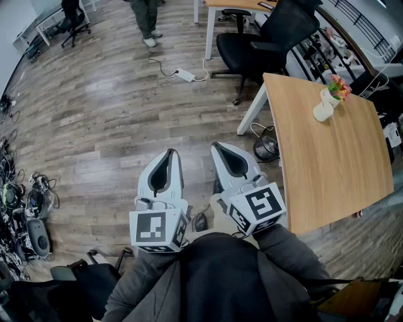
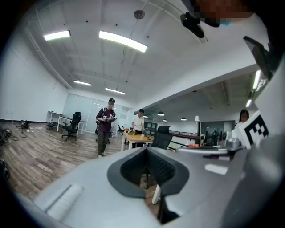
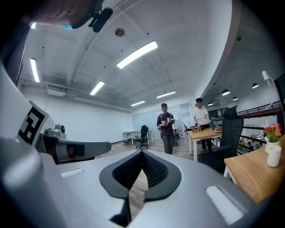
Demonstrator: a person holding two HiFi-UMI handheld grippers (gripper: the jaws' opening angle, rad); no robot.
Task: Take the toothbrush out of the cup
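Observation:
A white cup (image 1: 323, 111) stands on the wooden table (image 1: 334, 163) at the right, beside a small vase of pink and orange flowers (image 1: 339, 86). I cannot make out a toothbrush at this distance. The cup (image 3: 272, 156) and the flowers (image 3: 272, 132) also show at the right edge of the right gripper view. My left gripper (image 1: 170, 152) and right gripper (image 1: 216, 145) are held side by side over the floor, left of the table and well short of the cup. Both are shut and empty, with the tips meeting in the left gripper view (image 2: 146, 149) and in the right gripper view (image 3: 142, 152).
A black office chair (image 1: 264, 38) stands beyond the table's far end. A power strip (image 1: 185, 75) with its cord lies on the wooden floor, and a tangle of cables and gear (image 1: 25, 201) lies at the left. A person (image 1: 146, 19) stands far ahead; another (image 3: 201, 118) stands by a far desk.

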